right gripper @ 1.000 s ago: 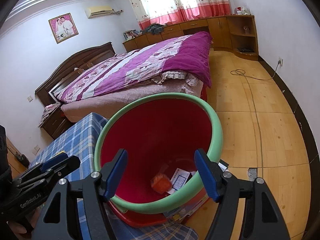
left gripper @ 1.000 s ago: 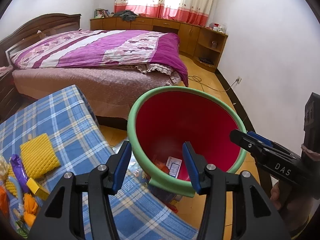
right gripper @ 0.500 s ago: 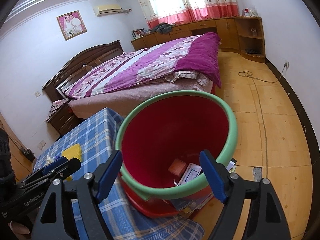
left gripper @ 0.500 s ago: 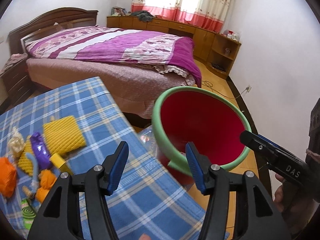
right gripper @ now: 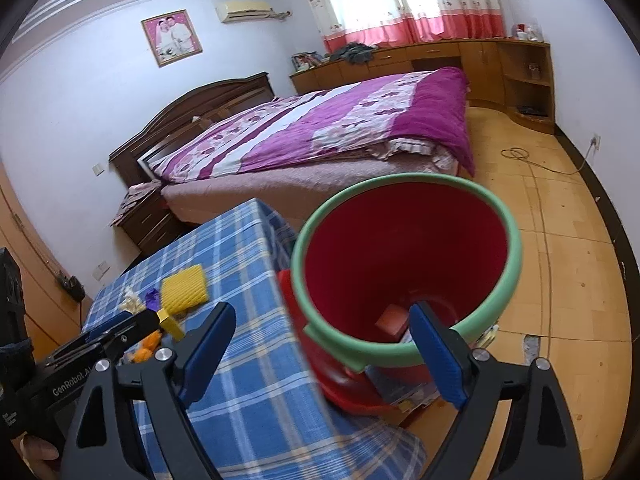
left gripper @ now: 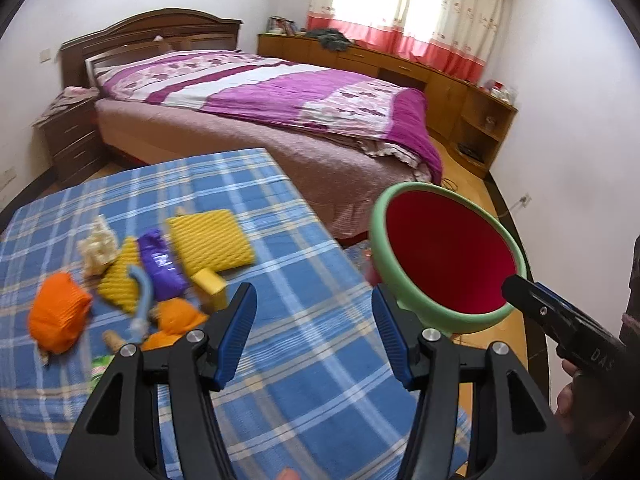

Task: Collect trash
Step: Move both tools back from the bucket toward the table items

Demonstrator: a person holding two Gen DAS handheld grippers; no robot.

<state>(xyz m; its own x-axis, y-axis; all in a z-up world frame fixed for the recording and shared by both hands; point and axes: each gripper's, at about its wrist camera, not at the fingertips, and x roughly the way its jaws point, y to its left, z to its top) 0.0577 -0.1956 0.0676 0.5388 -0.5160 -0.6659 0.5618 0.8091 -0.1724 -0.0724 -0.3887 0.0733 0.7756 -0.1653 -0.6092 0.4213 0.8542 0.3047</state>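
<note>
"DAS" in white on the black body of the right tongs (left gripper: 560,316), seen at the right edge of the left wrist view; "GenRobot.A…" on the left tongs (right gripper: 120,330) in the right wrist view, rest of the word cut off. Both pointing forward and downward. Left tongs (left gripper: 314,338) open over the blue checked desk (left gripper: 280,280), nothing between the blue pads. Right tongs (right gripper: 324,354) open wide, just been spreading further, gap empty, straddling the desk edge and the near rim of the red bin (right gripper: 404,256) with green rim, standing on the floor just beside the desk. Trash (left gripper: 132,276) heaped on the desk's left part: yellow ribbed pads, purple wrapper, orange lumps, small yellow block; blurred, wrapper print unreadable. Orange lump and a white card in the bin's bottom, partly hidden behind the right pad. Part of a hand (left gripper: 576,392) cut off at bottom right.
</note>
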